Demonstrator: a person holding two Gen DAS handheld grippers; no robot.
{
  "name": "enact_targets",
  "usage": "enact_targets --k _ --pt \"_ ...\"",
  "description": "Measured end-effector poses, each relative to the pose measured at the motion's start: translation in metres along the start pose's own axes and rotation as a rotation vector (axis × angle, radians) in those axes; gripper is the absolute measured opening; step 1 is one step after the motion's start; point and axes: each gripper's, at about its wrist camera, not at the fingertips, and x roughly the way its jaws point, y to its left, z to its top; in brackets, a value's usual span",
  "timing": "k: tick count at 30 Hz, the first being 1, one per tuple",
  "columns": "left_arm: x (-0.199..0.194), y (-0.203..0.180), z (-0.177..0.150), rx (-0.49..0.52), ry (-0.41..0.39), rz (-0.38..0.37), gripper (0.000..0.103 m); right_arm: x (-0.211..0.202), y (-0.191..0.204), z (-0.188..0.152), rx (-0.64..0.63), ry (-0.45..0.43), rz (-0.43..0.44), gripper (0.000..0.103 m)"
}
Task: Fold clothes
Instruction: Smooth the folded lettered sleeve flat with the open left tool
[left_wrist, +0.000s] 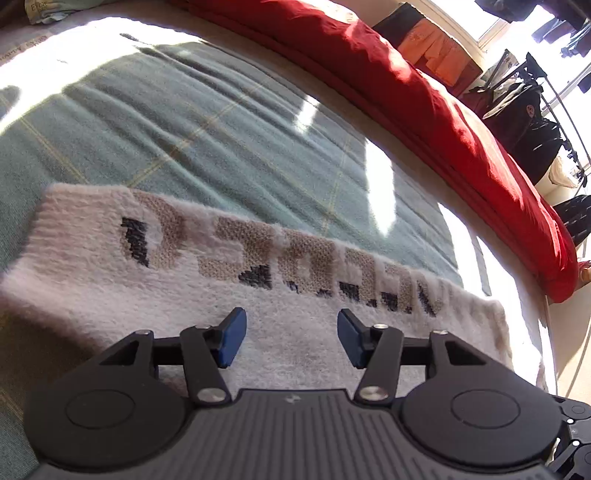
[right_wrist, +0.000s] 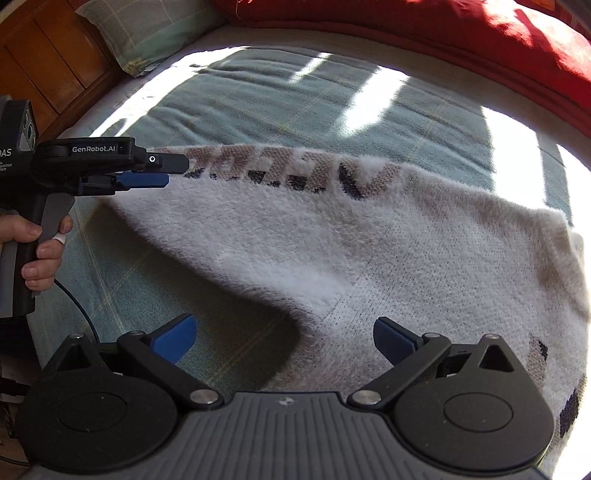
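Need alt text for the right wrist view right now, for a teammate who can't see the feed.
The open right gripper hovers over a fuzzy white sweater with knitted lettering, spread on a green checked bedsheet. At left, the left gripper, held by a hand, reaches the sweater's far edge. A red blanket lies beyond.

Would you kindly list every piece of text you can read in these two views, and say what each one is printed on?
"GenRobot.AI": white print on the left gripper body.
"AS": partial label on the device's grey housing, cut off at the frame edge.
Knitted letters on the white sweater: upside down and folded, not reliably readable.
Print on the pillow edge: too blurred.
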Motion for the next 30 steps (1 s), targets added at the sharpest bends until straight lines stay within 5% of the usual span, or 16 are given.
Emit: enact_targets --k 4,10,17,21,25,30 --pt "0.004 0.015 -0.001 -0.040 0.008 0.000 0.054 0.027 0.003 -0.003 0.021 0.018 0.071 0.103" --pt "0.002 -0.010 0.005 0.050 0.028 0.051 0.053 0.060 -0.002 -0.005 0.091 0.063 0.071 0.103" --pt "-0.001 -0.053 -0.008 0.154 0.060 -0.081 0.057 0.021 -0.012 -0.015 0.138 0.031 0.151 0.103" --pt "0.017 -0.045 -0.024 0.167 0.120 -0.002 0.058 0.042 -0.006 -0.019 0.147 0.060 0.168 0.103" --pt "0.000 -0.030 -0.028 0.148 0.093 0.018 0.056 0.049 -0.004 -0.015 0.174 0.071 0.147 0.103" --pt "-0.021 -0.033 -0.024 0.185 0.057 0.050 0.059 0.015 -0.010 -0.003 0.163 -0.016 0.147 0.103"
